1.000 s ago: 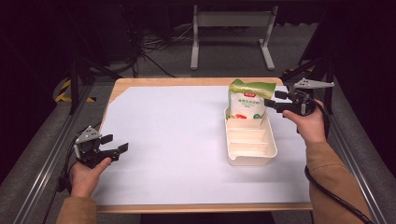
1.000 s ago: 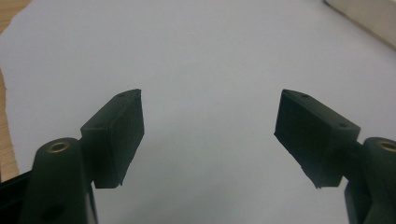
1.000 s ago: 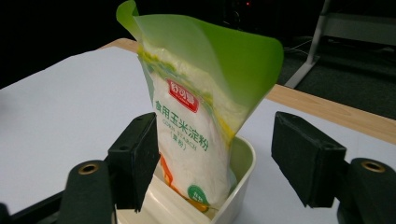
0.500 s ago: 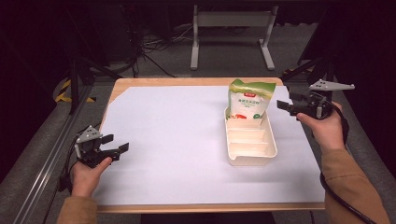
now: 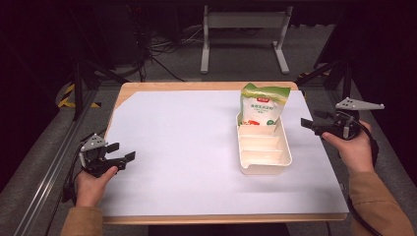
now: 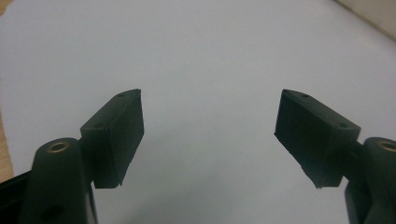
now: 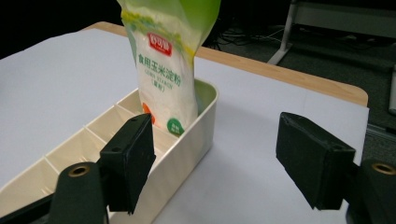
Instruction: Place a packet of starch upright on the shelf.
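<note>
A green and white starch bag [image 5: 263, 105] stands upright in the far compartment of a cream divided tray [image 5: 286, 158] right of the table's middle. My right gripper [image 5: 307, 125] hovers just right of the tray, pointing left at it and apart from the bag. Its jaws have just been opening and nothing is between them. In the right gripper view the bag [image 7: 163, 70] and tray wall [image 7: 187, 149] lie ahead of the open right gripper [image 7: 215, 140]. My left gripper [image 5: 123, 152] rests open near the front left edge, over bare white sheet [image 6: 210, 56].
A white sheet [image 5: 187, 147] covers most of the wooden table [image 5: 206, 86]. The tray's nearer compartments hold nothing. Dark floor, cables and a grey metal stand [image 5: 243, 34] lie beyond the far edge. A rail [image 5: 54, 162] runs along the left side.
My right gripper has pulled back to the right, away from the bag, which stays upright in the tray. The left gripper has not moved.
</note>
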Action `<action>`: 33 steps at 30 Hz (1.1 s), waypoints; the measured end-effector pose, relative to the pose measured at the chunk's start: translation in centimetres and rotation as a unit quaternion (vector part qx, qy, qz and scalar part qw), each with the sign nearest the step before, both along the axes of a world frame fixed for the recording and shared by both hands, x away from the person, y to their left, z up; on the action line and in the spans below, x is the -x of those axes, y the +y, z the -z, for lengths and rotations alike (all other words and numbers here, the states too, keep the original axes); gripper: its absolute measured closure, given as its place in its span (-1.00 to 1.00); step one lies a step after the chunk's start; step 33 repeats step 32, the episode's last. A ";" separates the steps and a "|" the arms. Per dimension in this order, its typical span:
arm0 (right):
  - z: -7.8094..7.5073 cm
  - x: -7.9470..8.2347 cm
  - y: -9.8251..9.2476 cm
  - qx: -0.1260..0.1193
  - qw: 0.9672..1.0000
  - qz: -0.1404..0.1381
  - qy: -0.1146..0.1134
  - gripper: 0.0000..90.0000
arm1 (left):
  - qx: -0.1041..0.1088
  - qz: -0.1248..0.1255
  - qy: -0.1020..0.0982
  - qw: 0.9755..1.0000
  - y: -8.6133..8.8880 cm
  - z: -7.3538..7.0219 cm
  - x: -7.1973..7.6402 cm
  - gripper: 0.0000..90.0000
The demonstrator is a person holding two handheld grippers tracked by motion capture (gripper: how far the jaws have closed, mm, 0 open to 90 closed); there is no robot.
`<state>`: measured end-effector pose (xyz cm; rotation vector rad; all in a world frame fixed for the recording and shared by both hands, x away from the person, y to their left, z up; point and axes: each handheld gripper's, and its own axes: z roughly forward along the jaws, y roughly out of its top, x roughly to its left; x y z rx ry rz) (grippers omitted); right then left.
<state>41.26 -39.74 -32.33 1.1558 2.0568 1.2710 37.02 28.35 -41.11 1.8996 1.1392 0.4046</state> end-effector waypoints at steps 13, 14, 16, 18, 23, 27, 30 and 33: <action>3.6 1.4 -1.2 -0.004 1.000 0.005 0.011 -0.42 | 0.006 0.002 -0.006 1.000 0.1 0.3 0.0 -0.47; 4.5 1.6 -1.5 -0.003 1.000 0.008 0.013 -0.43 | 0.006 0.001 -0.004 1.000 0.1 0.3 0.0 -0.47; 5.2 1.8 -1.7 -0.007 1.000 0.012 0.015 -0.43 | 0.006 0.002 -0.005 1.000 0.1 0.3 0.0 -0.47; 5.9 2.0 -1.9 -0.015 1.000 0.011 0.014 -0.45 | 0.005 0.002 -0.006 1.000 0.1 0.4 0.0 -0.47; 7.5 2.3 -2.2 -0.012 1.000 0.013 0.019 -0.45 | 0.003 0.003 -0.005 1.000 0.0 0.5 0.0 -0.47; 9.1 2.6 -2.0 -0.009 1.000 0.014 0.026 -0.45 | -0.002 -0.005 -0.007 1.000 -0.2 0.7 0.0 -0.47; 10.4 2.6 -1.8 0.009 0.999 0.014 0.042 -0.44 | 0.007 -0.030 -0.014 0.999 0.1 0.7 0.2 -0.53; 10.8 2.6 -1.7 0.015 0.999 0.014 0.045 -0.44 | 0.024 -0.040 -0.019 0.999 0.4 0.7 0.3 -0.54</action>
